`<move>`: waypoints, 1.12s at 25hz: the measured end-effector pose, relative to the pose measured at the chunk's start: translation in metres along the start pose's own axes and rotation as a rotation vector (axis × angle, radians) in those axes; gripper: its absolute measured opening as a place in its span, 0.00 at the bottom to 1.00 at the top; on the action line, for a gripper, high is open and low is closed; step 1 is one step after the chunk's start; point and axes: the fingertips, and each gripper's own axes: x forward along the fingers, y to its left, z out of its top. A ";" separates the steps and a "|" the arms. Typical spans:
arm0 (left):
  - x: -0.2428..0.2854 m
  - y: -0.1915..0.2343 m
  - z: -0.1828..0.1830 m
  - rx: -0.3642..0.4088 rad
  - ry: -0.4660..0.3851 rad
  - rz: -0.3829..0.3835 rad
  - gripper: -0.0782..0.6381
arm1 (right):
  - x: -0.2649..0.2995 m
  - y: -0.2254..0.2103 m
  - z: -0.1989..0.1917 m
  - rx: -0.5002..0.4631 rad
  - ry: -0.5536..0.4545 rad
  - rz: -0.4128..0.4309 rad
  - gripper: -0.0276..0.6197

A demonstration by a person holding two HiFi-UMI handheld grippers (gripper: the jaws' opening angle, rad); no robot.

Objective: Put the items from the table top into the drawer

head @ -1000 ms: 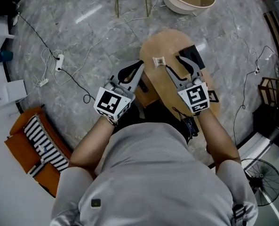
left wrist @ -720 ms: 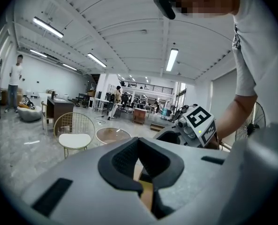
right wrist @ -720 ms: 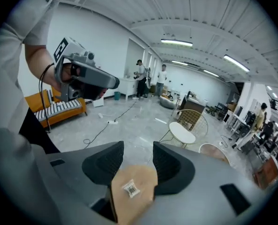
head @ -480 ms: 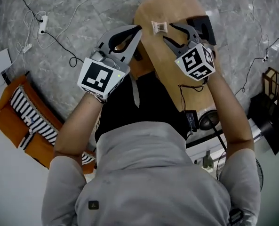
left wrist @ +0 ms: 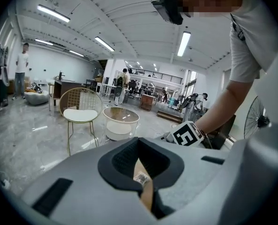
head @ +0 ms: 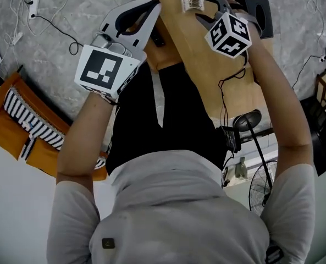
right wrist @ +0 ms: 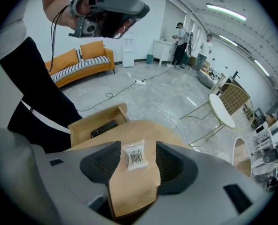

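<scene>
Two hands have dropped together toward the surface (head: 206,65), and my right gripper (right wrist: 137,148) has tipped steeply nose-down. Its fingers are spreading, wider than a moment ago. The small barcoded packet (right wrist: 135,156) lies flat between them, and neither pad touches it. The packet sits on the surface just beyond the open drawer (right wrist: 80,134), where it lay before. What looks like a remote (right wrist: 103,128) is already inside the drawer. My left gripper (head: 152,7) hangs by the drawer's outer side, its fingers closed tip to tip on nothing. A dark box (head: 259,12) waits farther from the drawer than the packet. I judge that the reach is nearly done and the pick of the packet comes next; both table-top items are still out of the drawer.
</scene>
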 end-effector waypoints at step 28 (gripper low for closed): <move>0.054 0.015 -0.129 -0.146 0.088 0.011 0.12 | 0.158 0.004 -0.074 -0.127 0.138 0.141 0.39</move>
